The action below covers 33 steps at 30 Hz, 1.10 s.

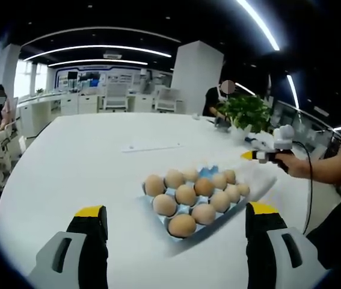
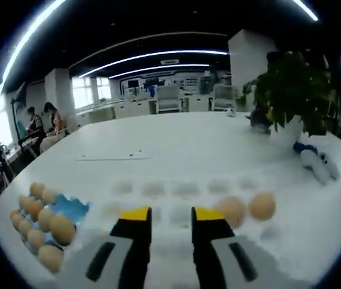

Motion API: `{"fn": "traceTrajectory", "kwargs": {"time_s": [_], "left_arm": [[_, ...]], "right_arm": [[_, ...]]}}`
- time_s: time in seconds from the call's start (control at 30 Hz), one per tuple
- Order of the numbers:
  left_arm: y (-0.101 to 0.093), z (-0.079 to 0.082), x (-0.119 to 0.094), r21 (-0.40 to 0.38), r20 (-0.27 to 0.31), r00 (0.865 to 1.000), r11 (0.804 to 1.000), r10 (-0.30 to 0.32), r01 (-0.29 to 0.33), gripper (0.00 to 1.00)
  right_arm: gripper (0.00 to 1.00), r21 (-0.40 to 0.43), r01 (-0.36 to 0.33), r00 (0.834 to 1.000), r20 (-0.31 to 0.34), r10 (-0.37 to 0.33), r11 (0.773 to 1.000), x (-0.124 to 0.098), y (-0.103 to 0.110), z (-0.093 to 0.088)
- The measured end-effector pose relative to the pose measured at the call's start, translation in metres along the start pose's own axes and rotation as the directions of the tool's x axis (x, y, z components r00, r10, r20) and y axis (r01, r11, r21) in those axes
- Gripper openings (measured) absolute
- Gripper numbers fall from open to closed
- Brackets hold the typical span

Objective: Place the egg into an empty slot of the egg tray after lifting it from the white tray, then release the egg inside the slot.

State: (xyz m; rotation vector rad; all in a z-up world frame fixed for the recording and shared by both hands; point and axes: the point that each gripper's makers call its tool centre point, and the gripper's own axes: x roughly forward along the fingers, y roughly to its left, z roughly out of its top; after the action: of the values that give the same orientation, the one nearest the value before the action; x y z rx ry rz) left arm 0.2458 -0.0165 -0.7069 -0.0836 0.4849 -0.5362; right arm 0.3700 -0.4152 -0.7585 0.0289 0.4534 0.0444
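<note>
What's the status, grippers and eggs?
Left gripper open, empty. Right gripper narrow gap, empty, over white tray. Two eggs there. Blue egg tray mostly full.

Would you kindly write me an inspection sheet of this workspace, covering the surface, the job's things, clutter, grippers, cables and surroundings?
Surface: white table, broad and bright.
Job's things: blue egg tray nearly full of brown eggs, a few blue slots free; white tray with two eggs at one end.
Clutter: potted plant; a paper strip; a small white and blue toy by the plant.
Grippers: left gripper jaws wide apart, nothing between; right gripper low over the white tray, jaws slightly apart, nothing between.
Cables: a black cable hangs from the right gripper.
Surroundings: open office, desks, chairs, ceiling light strips, seated people at the edges.
</note>
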Motion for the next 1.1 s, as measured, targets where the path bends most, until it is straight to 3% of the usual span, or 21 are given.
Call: {"fn": "traceTrajectory", "kwargs": {"time_s": [0.23, 0.33, 0.53, 0.67, 0.7, 0.83, 1.1], "left_arm": [[-0.002, -0.001, 0.001, 0.004, -0.006, 1.000, 1.000, -0.003, 0.003, 0.96], [0.000, 0.000, 0.000, 0.002, -0.002, 1.000, 1.000, 0.004, -0.004, 0.96], [0.002, 0.000, -0.003, 0.005, -0.007, 1.000, 1.000, 0.013, -0.013, 0.96], [0.003, 0.000, -0.004, 0.005, -0.008, 1.000, 1.000, 0.018, -0.018, 0.96], [0.003, 0.000, -0.004, 0.005, -0.008, 1.000, 1.000, 0.021, -0.021, 0.96], [0.003, -0.001, -0.004, 0.005, -0.010, 1.000, 1.000, 0.022, -0.022, 0.96], [0.001, 0.001, -0.004, 0.006, -0.005, 1.000, 1.000, 0.021, -0.021, 0.96]], "right_arm": [[0.27, 0.010, 0.096, 0.995, 0.016, -0.096, 0.995, 0.001, -0.037, 0.003], [0.28, 0.066, 0.102, 0.994, 0.039, -0.104, 0.993, 0.001, -0.041, 0.008], [0.31, 0.015, 0.120, 0.993, -0.020, -0.120, 0.993, 0.019, -0.053, -0.009], [0.30, -0.014, 0.109, 0.993, -0.052, -0.109, 0.994, 0.024, -0.051, -0.016], [0.30, -0.016, 0.102, 0.994, -0.030, -0.102, 0.995, 0.028, -0.054, -0.011], [0.27, -0.091, 0.089, 0.994, -0.048, -0.093, 0.992, 0.030, -0.049, -0.008], [0.26, -0.045, 0.096, 0.995, 0.016, -0.095, 0.994, 0.017, -0.046, 0.006]]}}
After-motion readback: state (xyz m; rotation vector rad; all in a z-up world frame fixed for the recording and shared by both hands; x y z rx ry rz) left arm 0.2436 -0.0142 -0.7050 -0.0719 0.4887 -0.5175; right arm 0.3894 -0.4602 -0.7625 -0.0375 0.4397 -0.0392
